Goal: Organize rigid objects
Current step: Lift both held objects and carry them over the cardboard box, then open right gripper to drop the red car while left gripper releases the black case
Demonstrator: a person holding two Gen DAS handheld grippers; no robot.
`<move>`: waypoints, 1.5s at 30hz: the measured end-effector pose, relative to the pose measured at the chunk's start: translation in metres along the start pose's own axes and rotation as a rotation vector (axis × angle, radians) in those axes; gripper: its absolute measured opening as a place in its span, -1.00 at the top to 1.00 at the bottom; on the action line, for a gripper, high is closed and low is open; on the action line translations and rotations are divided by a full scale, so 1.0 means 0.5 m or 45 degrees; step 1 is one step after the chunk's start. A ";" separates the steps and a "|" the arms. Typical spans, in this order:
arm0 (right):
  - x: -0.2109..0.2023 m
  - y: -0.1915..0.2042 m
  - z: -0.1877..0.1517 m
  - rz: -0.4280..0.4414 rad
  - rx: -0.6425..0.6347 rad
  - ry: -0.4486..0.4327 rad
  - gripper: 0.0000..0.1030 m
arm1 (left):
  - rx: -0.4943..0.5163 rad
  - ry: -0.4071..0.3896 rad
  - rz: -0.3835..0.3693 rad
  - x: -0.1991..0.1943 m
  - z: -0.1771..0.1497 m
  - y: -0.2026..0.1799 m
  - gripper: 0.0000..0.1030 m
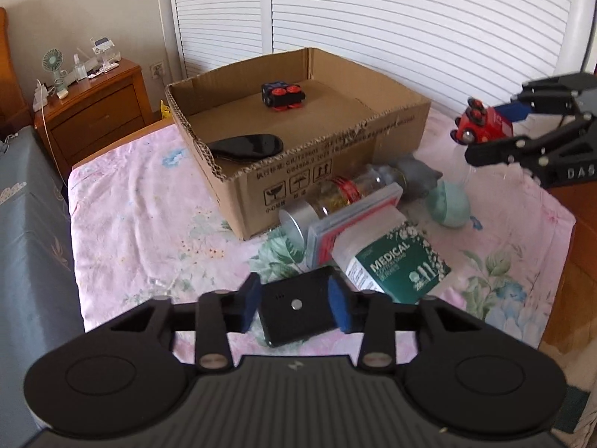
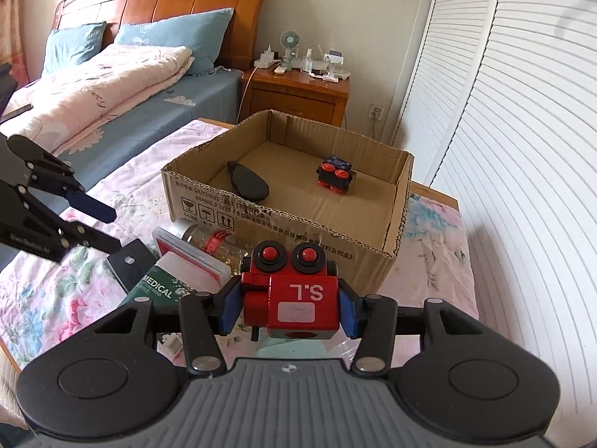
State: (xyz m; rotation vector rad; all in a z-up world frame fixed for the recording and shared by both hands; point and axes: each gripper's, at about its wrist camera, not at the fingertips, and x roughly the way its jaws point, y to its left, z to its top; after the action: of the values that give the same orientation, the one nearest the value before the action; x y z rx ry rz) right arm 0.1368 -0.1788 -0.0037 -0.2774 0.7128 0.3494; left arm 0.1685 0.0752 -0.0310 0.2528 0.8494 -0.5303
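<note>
My right gripper [image 2: 289, 308] is shut on a red toy car [image 2: 294, 291], held above the table just in front of the cardboard box [image 2: 283, 220]; it also shows in the left wrist view [image 1: 481, 127]. My left gripper [image 1: 294, 304] straddles a flat black device [image 1: 294, 311] lying on the floral cloth, its blue pads at the device's sides. The box [image 1: 335, 164] holds a blue toy car [image 1: 281, 96] and a black oval case [image 1: 246, 145].
Beside the box lie a clear bottle [image 1: 335, 196], a red card case [image 1: 354, 220], a green medical box [image 1: 399, 261], a grey object [image 1: 414, 175] and a teal egg-shaped object [image 1: 447, 203]. A wooden nightstand [image 1: 93, 112] and a bed [image 2: 130, 86] stand beyond.
</note>
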 end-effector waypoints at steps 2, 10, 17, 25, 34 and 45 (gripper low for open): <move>0.000 0.000 -0.004 0.004 0.002 0.004 -0.09 | -0.005 -0.005 0.026 0.004 -0.012 -0.008 -0.14; 0.011 -0.003 -0.013 0.020 0.042 0.017 -0.09 | -0.136 0.035 0.111 0.068 -0.045 -0.030 -0.55; 0.013 -0.010 -0.007 0.000 0.035 0.010 -0.09 | -0.203 0.004 0.130 0.088 -0.047 -0.037 -0.36; 0.023 -0.024 0.021 -0.013 0.004 -0.011 -0.09 | -0.178 0.031 0.109 0.064 -0.040 -0.019 -0.35; 0.044 -0.044 0.072 -0.039 -0.027 -0.041 -0.09 | -0.137 0.029 0.110 0.035 -0.017 0.003 -0.35; 0.110 -0.067 0.150 -0.101 -0.053 -0.062 -0.67 | -0.069 -0.062 0.079 -0.028 0.049 -0.003 -0.35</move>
State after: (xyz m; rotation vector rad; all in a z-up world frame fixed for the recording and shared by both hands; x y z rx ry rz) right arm 0.2331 -0.1698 0.0177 -0.3349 0.6454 0.2952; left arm 0.1758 0.0685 -0.0045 0.2151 0.8052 -0.4533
